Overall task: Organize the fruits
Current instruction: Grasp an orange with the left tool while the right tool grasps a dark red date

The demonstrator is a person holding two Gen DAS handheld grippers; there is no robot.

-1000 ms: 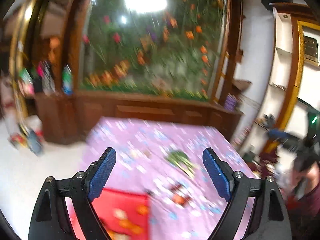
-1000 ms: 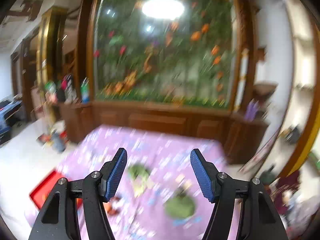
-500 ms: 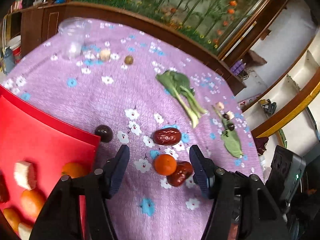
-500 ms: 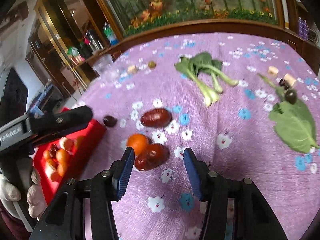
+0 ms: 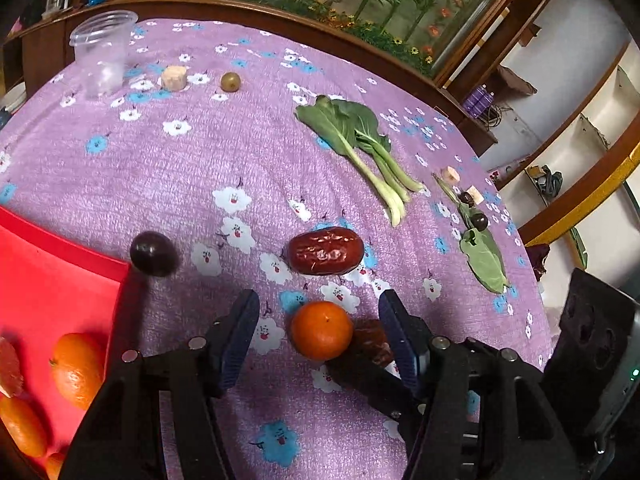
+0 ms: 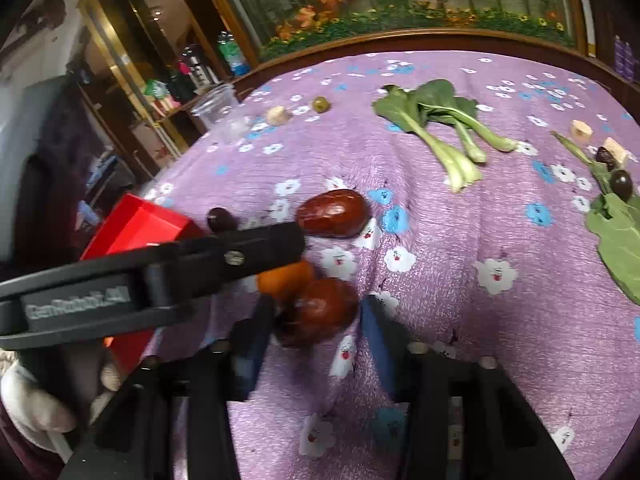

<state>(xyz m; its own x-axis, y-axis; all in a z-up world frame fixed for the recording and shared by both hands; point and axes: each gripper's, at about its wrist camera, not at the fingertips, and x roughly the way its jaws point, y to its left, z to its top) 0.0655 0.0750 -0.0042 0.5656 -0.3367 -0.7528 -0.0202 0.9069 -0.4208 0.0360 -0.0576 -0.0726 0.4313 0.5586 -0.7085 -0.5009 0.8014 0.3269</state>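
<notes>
Purple flowered cloth [image 5: 248, 152] covers the table. Left gripper [image 5: 320, 330] brackets a small orange [image 5: 321, 330], jaws apart; right gripper [image 6: 316, 320] likewise straddles a red date [image 6: 316, 312], unclosed. Several oranges already lie in the red tray [image 5: 60, 276]; another date [image 5: 326, 251] and dark plum [image 5: 153, 253] remain outside it.

The only lettering stands in the right wrist view, on the black arm of the left tongs [image 6: 280, 248]: a raised, pale word moulded into its side (too blurred to spell out, though it seems to begin with "Gen"). Labels on the cabinet bottles [image 6: 230, 56] cannot be read.
</notes>
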